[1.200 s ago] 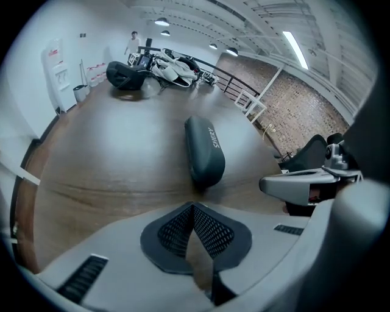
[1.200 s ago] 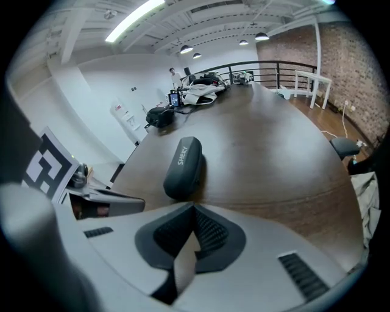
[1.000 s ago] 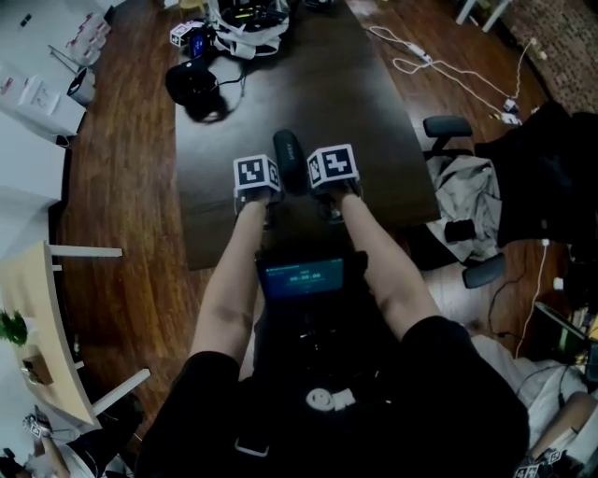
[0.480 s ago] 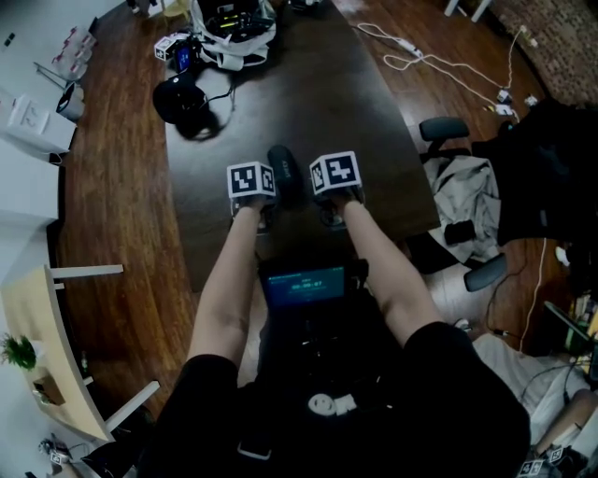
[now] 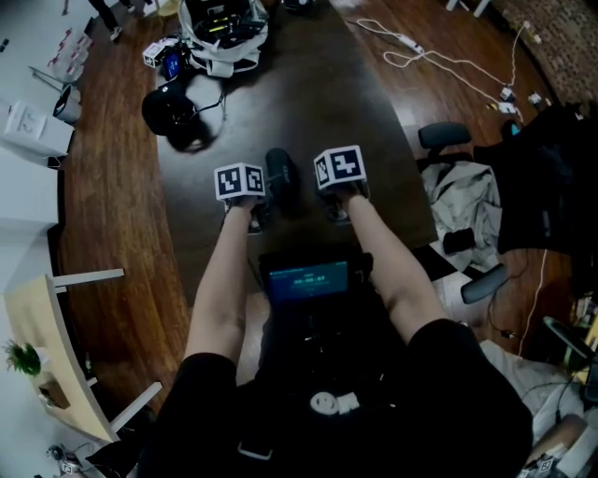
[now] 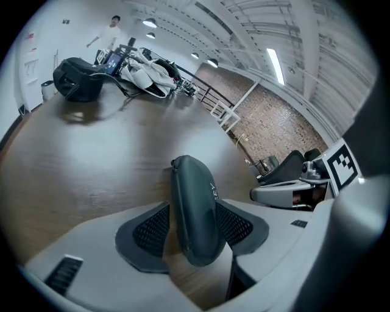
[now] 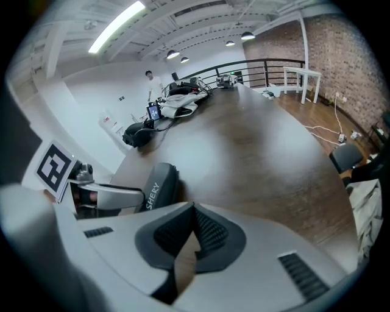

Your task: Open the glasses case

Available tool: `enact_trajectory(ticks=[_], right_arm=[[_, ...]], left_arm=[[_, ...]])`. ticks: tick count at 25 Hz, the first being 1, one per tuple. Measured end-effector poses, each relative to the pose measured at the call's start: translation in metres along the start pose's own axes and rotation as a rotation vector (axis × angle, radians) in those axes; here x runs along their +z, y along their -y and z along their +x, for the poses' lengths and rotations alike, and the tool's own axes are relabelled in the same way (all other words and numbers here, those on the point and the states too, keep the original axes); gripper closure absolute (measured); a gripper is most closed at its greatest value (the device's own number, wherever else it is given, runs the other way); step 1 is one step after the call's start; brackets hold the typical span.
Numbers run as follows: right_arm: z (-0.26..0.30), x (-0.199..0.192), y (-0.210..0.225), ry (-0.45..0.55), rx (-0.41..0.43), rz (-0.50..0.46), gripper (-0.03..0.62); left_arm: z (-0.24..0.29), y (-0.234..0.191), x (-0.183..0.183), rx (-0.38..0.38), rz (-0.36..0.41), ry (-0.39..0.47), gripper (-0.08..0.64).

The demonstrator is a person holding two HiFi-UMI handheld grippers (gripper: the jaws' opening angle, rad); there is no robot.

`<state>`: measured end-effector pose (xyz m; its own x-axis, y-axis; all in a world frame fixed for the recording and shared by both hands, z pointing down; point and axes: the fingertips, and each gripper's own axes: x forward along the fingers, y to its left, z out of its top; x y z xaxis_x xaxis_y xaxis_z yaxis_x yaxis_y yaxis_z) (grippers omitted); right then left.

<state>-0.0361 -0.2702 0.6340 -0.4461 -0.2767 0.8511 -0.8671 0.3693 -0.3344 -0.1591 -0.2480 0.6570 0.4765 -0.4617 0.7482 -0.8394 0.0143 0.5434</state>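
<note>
One long dark wooden table (image 5: 364, 121) fills most of what I see, running away from me over a wood floor. Off its right edge stands an office chair (image 5: 447, 131) with a grey garment (image 5: 464, 194) thrown over it. At the table's far end lies a heap of gear (image 5: 222, 26), and nearer on the left a black bag (image 5: 171, 110). Close to my chest a small screen (image 5: 307, 278) glows. My two forearms reach out to either side of the glasses case (image 5: 282, 179), each tool topped by its marker cube. My left gripper (image 6: 194, 210) has its jaws spread, having just been opening, and the near end of the case stands between the pads (image 6: 151, 230); whether they touch its sides I cannot tell. My right gripper (image 7: 194, 210) has its jaws brought together at the tips with nothing between them, and it holds nothing. The case lies on the table near my edge, lengthwise away from me, dark, rounded and closed, just to the left of my right tool. White lettering (image 7: 152, 192) runs along the side facing that tool.
</note>
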Motion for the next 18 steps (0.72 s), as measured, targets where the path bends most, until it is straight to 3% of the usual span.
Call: enact_trajectory(ticks=[9, 15, 18], right_arm=[[0.013, 0.008, 0.007, -0.016, 0.022, 0.024, 0.577], [0.013, 0.01, 0.021, -0.016, 0.026, 0.05, 0.577], [0.013, 0.012, 0.03, -0.013, 0.021, 0.06, 0.577]], left_arm=[[0.033, 0.033, 0.003, -0.022, 0.095, -0.091, 0.288], [0.055, 0.046, 0.0, 0.002, 0.061, -0.141, 0.271], [0.059, 0.047, 0.0, 0.021, 0.083, -0.164, 0.272]])
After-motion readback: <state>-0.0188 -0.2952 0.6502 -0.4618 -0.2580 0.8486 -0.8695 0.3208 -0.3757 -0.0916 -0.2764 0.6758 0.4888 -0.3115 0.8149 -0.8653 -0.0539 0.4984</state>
